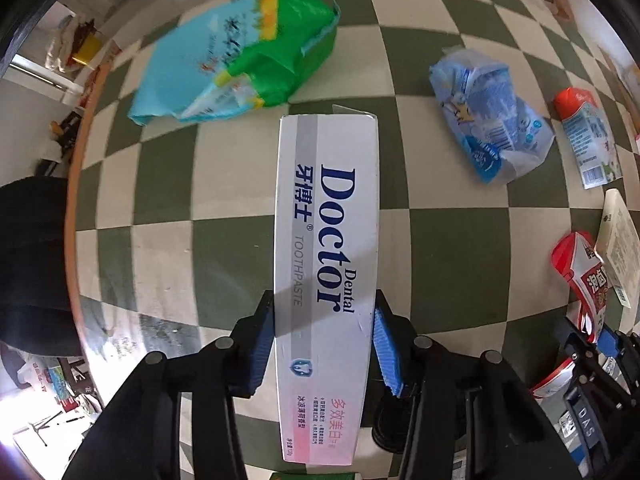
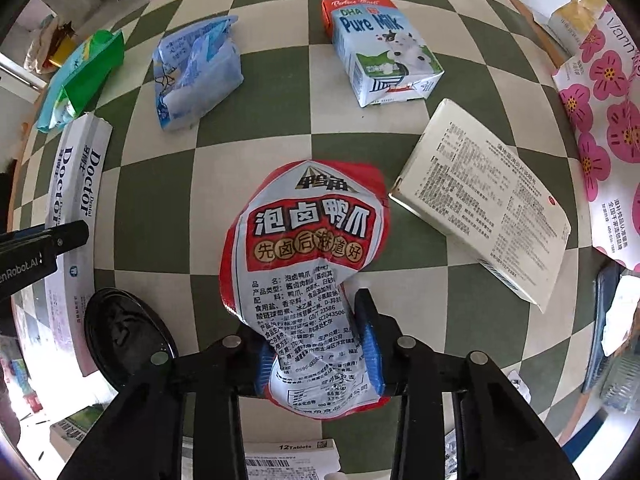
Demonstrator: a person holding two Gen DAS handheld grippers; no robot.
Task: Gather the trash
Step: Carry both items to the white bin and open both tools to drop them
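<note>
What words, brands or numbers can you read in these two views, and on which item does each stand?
"Doctor", "Dental", "TOOTHPASTE", "牙博士": white toothpaste box in the left gripper.
"泡卤鸭爪", "先卤后渍道好": red snack pouch in the right gripper; its fine print is too small.
"DHA", "Pure Milk": milk carton.
"12 Tablets": tablet box.
Cream box, green bag: text too small or blurred.

Read "Dental Doctor TOOTHPASTE" on box (image 1: 326, 280) between left pads; "Pure Milk" on carton (image 2: 380, 48) beyond right tongs.
</note>
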